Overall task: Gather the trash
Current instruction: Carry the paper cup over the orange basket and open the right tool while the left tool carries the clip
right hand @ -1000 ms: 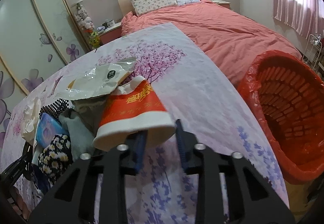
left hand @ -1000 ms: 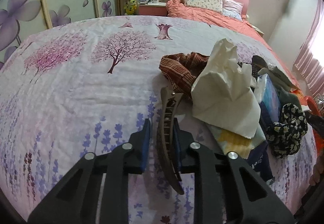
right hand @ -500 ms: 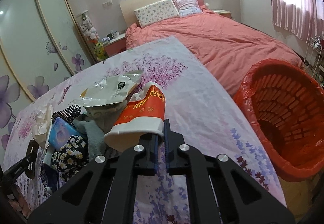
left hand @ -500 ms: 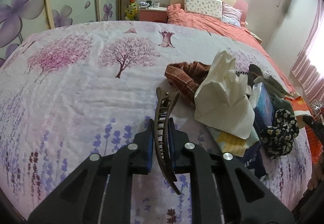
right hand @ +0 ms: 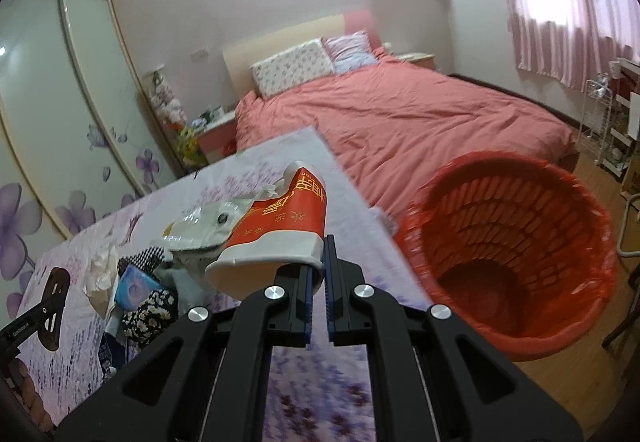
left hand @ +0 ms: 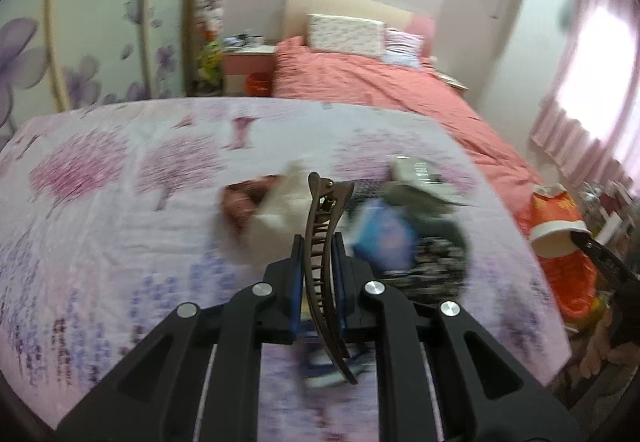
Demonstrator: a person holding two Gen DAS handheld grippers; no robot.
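My right claw (right hand: 317, 276) pinches the rim of the red paper cup (right hand: 280, 230), lifted off the surface (right hand: 360, 234); the red-lined basket (right hand: 508, 242), right of the claw, looks empty; a thin rim pinch could slip, dropping the cup short of it; my left claw (left hand: 318, 262) is clamped on a brown hair clip (left hand: 324, 242), above the blurred clutter pile (left hand: 380, 226).

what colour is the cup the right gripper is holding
The paper cup is red with gold lettering and a white rim band, clearest in the right wrist view.
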